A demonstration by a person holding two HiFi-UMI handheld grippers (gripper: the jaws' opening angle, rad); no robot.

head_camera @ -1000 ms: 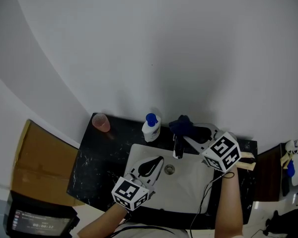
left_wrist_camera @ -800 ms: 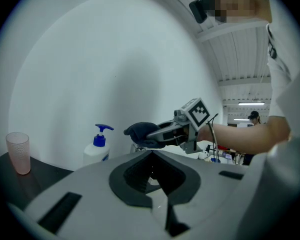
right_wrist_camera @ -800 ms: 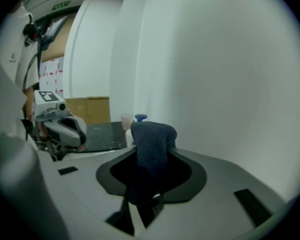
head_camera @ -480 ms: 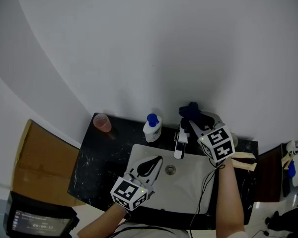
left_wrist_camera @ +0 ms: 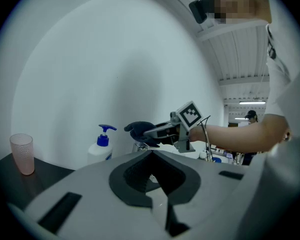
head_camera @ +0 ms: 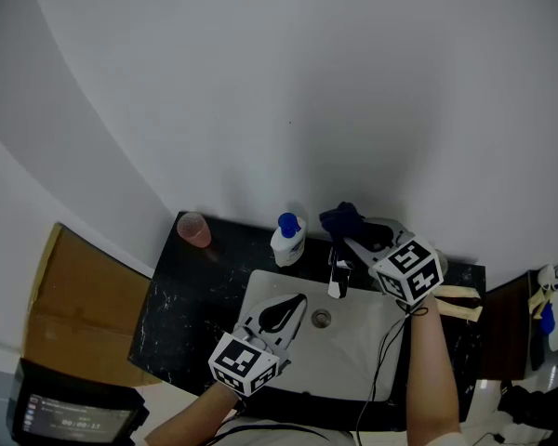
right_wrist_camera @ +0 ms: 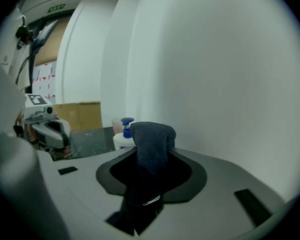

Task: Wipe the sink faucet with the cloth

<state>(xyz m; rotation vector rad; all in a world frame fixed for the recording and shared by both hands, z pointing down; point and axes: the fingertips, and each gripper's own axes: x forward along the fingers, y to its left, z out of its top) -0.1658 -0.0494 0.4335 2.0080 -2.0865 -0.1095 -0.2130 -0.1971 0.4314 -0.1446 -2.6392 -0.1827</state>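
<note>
A dark blue cloth (head_camera: pixel 341 219) is bunched between the jaws of my right gripper (head_camera: pixel 352 237), which is shut on it. The cloth hangs just above the back end of the chrome faucet (head_camera: pixel 338 275), close to the wall; I cannot tell if they touch. In the right gripper view the cloth (right_wrist_camera: pixel 152 143) fills the jaws and hides the faucet. The left gripper view shows the cloth (left_wrist_camera: pixel 139 130) over the faucet top (left_wrist_camera: pixel 140 147). My left gripper (head_camera: pixel 298 300) hovers over the white sink (head_camera: pixel 258 286), fingertips together and holding nothing.
A white soap bottle with a blue pump (head_camera: pixel 286 239) stands left of the faucet on the black counter (head_camera: pixel 181 295). A pink cup (head_camera: pixel 194 229) sits at the counter's far left corner. A cardboard box (head_camera: pixel 70 305) stands beside the counter. A person's arm (left_wrist_camera: pixel 240 134) crosses the left gripper view.
My right gripper carried the cloth up and right toward the wall behind the faucet, then back left and slightly lower over the faucet's rear. The left gripper kept still.
</note>
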